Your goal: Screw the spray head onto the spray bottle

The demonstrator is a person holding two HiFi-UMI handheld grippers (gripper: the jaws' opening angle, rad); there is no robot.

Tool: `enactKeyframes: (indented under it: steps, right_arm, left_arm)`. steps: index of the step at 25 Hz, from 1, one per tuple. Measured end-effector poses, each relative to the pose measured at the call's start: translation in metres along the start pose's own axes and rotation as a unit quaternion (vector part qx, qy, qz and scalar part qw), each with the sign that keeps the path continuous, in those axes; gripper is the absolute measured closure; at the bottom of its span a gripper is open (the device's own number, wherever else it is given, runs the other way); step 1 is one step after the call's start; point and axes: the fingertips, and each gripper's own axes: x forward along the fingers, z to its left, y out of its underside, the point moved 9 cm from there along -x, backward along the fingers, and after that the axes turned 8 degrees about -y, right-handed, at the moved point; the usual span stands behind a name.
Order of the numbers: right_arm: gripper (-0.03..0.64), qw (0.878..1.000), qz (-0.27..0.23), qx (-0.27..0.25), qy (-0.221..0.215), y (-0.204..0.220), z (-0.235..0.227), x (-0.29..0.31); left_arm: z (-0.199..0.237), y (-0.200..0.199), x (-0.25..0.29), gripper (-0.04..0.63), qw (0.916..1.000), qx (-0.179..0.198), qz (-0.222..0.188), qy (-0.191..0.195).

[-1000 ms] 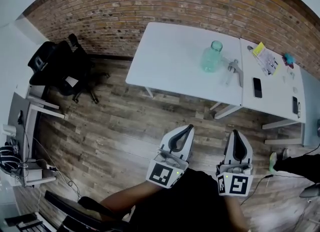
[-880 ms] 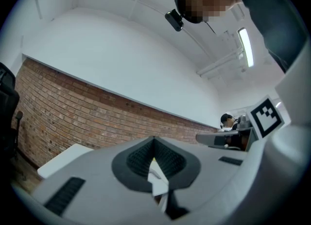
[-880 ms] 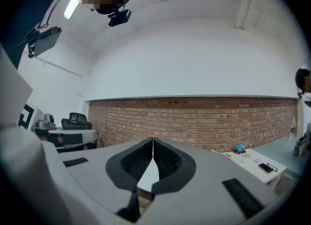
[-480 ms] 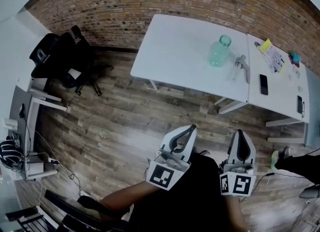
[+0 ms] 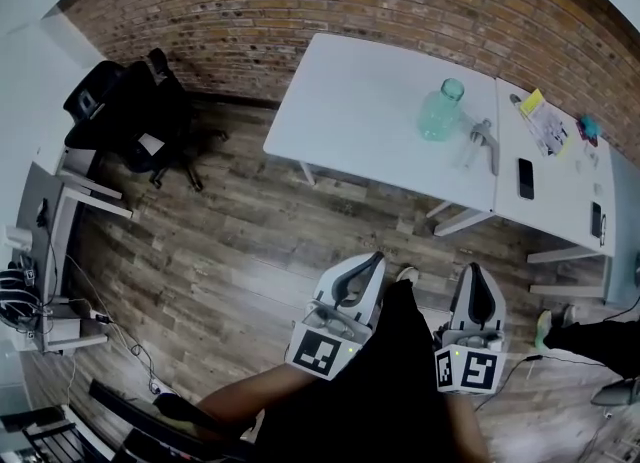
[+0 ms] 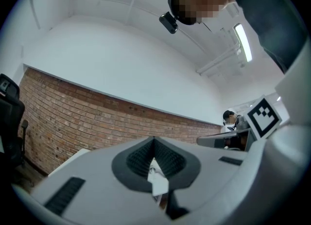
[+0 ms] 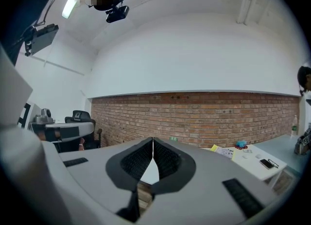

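left gripper (image 5: 372, 259): fingers closed, empty | right gripper (image 5: 473, 271): fingers closed, empty | spray bottle (image 5: 441, 111): upright on far bench (image 5: 340, 101) | spray head (image 5: 484, 141): lying just right

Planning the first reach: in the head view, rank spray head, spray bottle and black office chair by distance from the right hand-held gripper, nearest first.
1. spray head: lying on the white table, ahead of the right hand-held gripper.
2. spray bottle: upright on the same table, just beyond and left of the spray head.
3. black office chair: far off to the left.
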Motion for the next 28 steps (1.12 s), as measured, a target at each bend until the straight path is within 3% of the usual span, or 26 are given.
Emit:
enactKeyframes:
  steps: [14, 28]
  right_arm:
    - [0.609, 1.000, 0.015, 0.008, -0.014, 0.011, -0.022, 0.017]
    - [0.609, 1.000, 0.002, -0.008, -0.025, 0.003, -0.087, 0.049]
  left_arm:
    - [-0.002, 0.009, 0.021, 0.600, 0.9996, -0.009, 0.017, -0.021]
    - [-0.028, 0.004, 0.088, 0.600, 0.9996, 0.005, 0.005, -0.028]
